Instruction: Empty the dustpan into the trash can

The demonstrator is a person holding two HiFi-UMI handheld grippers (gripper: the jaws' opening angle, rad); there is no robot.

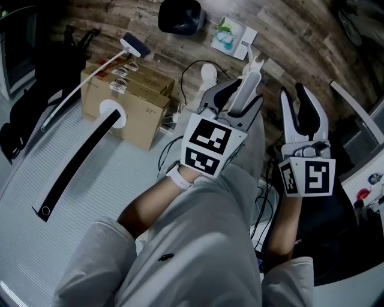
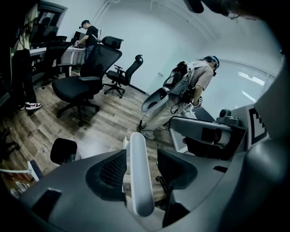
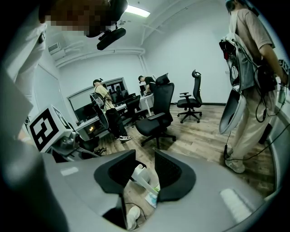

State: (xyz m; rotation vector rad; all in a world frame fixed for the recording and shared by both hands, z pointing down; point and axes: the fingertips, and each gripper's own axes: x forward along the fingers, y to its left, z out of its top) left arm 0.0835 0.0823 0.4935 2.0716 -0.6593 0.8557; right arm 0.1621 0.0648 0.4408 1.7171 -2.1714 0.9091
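Note:
A white dustpan (image 1: 231,36) with pale debris rests on the wood floor, its long white handle (image 1: 249,81) rising toward me. My left gripper (image 1: 240,96) stands open around that handle. In the left gripper view the handle (image 2: 138,176) lies against the left pad with a gap to the right pad. The black trash can (image 1: 179,15) sits on the floor just left of the pan and shows again in the left gripper view (image 2: 63,151). To the right, my right gripper (image 1: 298,102) is open and empty. Past its jaws (image 3: 144,170) I see the dustpan (image 3: 153,195) below.
Cardboard boxes (image 1: 129,99) stand at the left with a long-handled white brush (image 1: 135,45) lying over them. A black strip (image 1: 78,162) leans from the boxes. Cables (image 1: 192,69) trail near my foot. Office chairs (image 2: 84,86) and a standing person (image 2: 195,86) occupy the room beyond.

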